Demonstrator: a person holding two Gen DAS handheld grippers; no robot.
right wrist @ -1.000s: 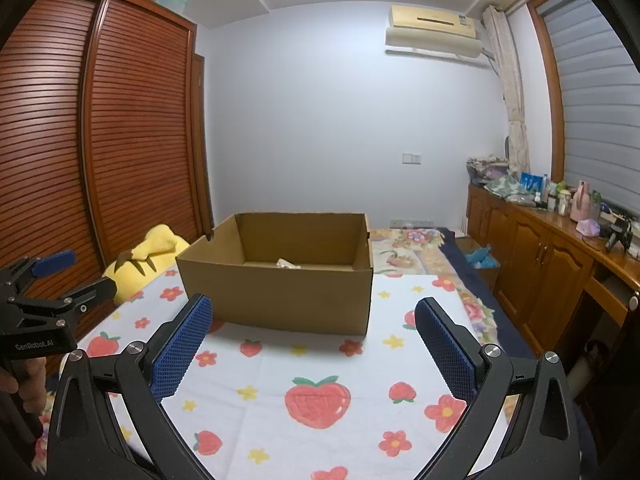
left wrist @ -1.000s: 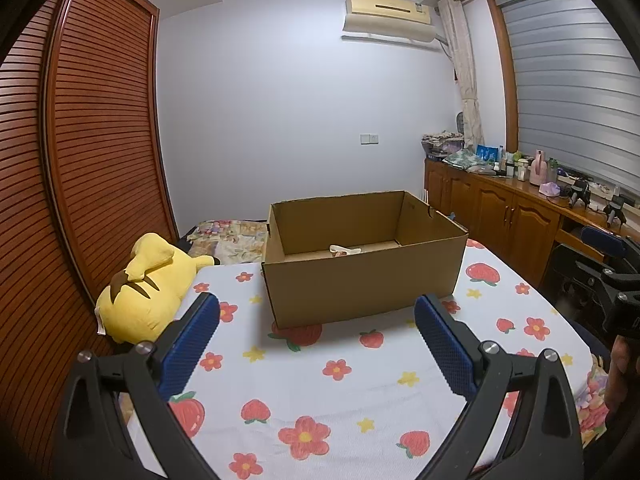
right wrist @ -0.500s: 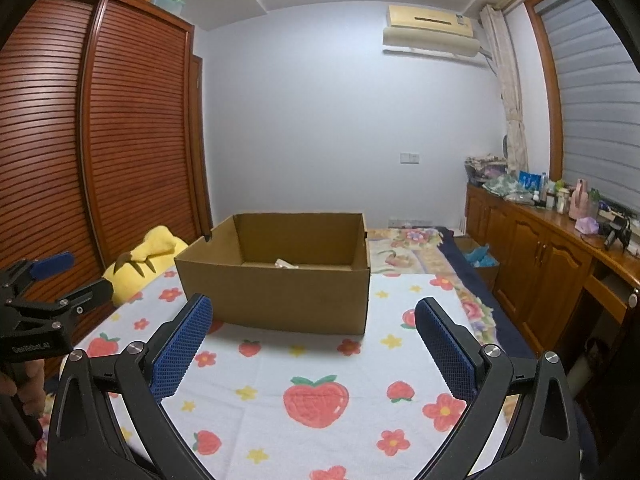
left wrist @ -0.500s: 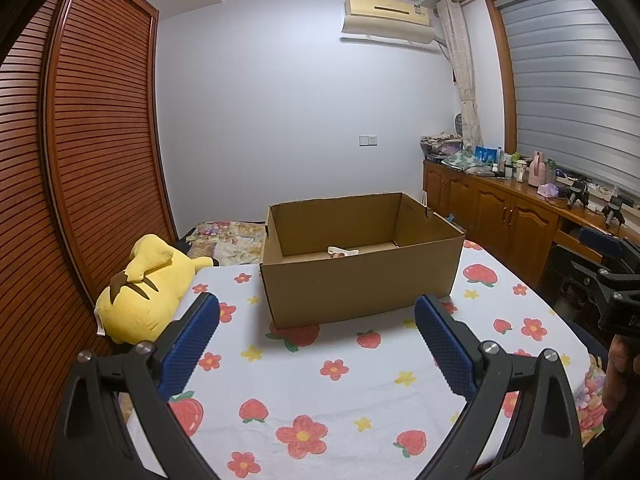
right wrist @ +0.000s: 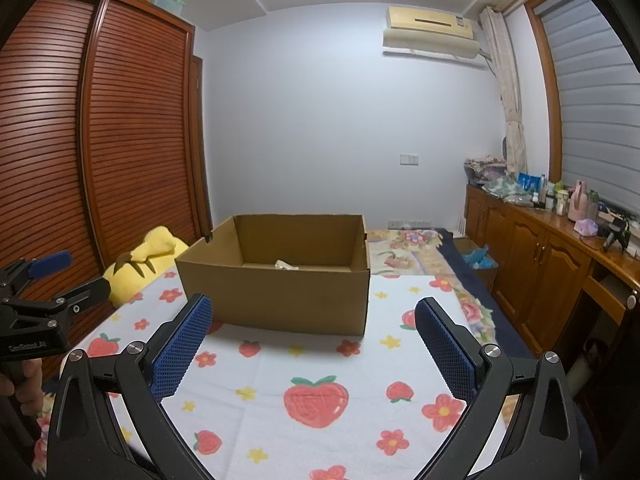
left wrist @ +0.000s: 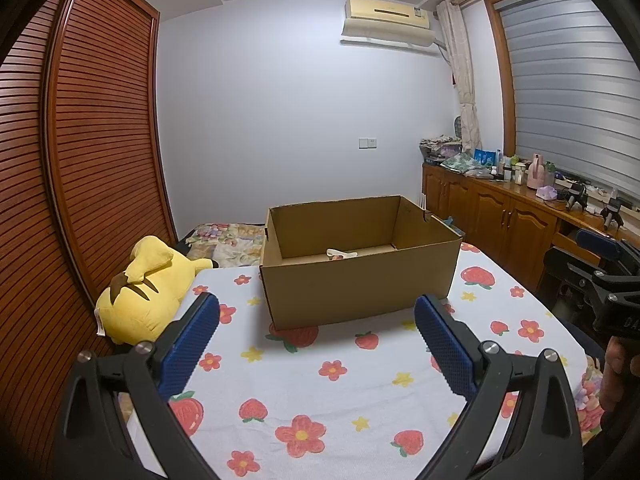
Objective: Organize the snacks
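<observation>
An open brown cardboard box (left wrist: 360, 280) (right wrist: 276, 296) stands on a bed under a white sheet printed with strawberries and flowers (left wrist: 320, 384). A small pale snack packet (left wrist: 340, 254) (right wrist: 285, 265) lies on the box floor; the near wall hides most of the inside. My left gripper (left wrist: 316, 312) hangs open over the sheet, short of the box, with nothing between its blue pads. Likewise my right gripper (right wrist: 312, 312) is open and holds nothing, a little back from the box. Each gripper shows at the edge of the other's view.
A yellow plush toy (left wrist: 148, 292) lies at the bed's left side against a slatted wooden wardrobe (left wrist: 80, 180). A wooden cabinet (left wrist: 500, 216) with cluttered top runs along the right wall. A patterned quilt (right wrist: 408, 244) lies behind the box.
Both views have drifted slightly back from the box; the box sits a touch smaller and further left. Both grippers stay open.
</observation>
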